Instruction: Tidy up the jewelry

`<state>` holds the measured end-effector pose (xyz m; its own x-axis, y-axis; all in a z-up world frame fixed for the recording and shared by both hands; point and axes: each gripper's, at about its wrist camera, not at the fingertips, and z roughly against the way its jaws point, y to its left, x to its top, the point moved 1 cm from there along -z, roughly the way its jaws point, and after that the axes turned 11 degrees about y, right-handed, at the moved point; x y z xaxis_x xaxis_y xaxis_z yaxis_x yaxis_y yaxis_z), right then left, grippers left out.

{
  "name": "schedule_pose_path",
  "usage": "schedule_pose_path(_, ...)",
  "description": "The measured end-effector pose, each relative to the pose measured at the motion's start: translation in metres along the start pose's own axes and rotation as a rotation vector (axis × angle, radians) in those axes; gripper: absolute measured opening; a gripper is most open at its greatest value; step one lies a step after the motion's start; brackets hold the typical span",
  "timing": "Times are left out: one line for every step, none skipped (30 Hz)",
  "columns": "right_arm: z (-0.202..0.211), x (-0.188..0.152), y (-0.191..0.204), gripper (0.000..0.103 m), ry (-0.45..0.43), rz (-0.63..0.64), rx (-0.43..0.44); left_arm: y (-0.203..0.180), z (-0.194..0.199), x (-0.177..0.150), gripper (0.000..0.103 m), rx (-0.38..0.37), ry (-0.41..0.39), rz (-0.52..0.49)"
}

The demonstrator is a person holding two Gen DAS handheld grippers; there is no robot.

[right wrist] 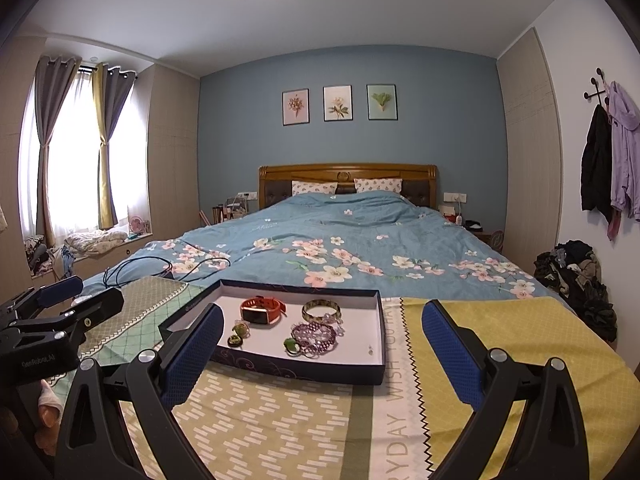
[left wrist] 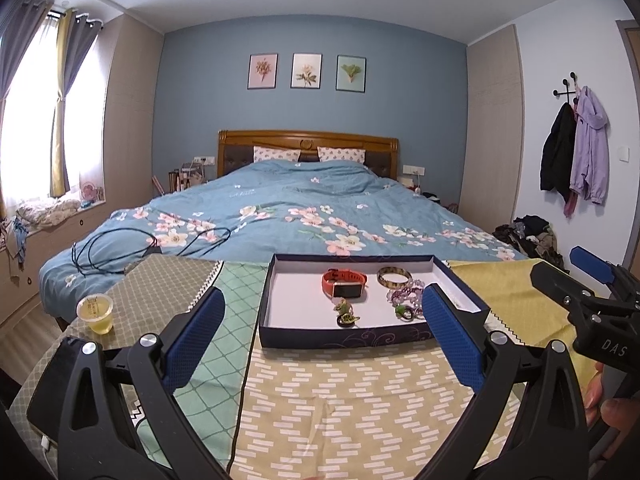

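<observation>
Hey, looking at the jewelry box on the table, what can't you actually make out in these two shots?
- Left wrist view: the left gripper's right finger covers part of the purple bead bracelet.
- Right wrist view: the tiny item near the box's right wall is too small to identify.
- Both views: the small green pieces are too small to identify.

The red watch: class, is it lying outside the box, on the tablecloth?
No, the red watch lies inside the box, on its white floor beside the bangle.
</observation>
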<state>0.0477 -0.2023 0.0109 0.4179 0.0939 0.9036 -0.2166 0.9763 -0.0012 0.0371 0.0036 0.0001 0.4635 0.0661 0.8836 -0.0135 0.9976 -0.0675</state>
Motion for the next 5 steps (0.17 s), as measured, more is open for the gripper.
schedule_pose_path(-0.003,0.001,-0.004,0.096,0.017,-0.003,0.002,0.002,-0.003,0.000,0.097,-0.007,0.016,0.002)
schedule_pose_path(-0.006,0.000,-0.008,0.096,0.039,-0.008,0.002,0.004,-0.008,0.000,0.097,-0.014,0.042,0.005)
schedule_pose_path(-0.010,0.001,-0.014,0.096,0.065,-0.013,0.002,0.007,-0.014,0.000,0.097,-0.014,0.066,0.010)
schedule_pose_path(-0.016,0.001,-0.022,0.096,0.103,-0.022,-0.006,0.008,-0.018,0.000,0.097,-0.016,0.084,0.013)
schedule_pose_path(-0.022,0.001,-0.030,0.096,0.143,-0.029,-0.025,0.011,-0.024,-0.001,0.097,-0.016,0.110,0.014)
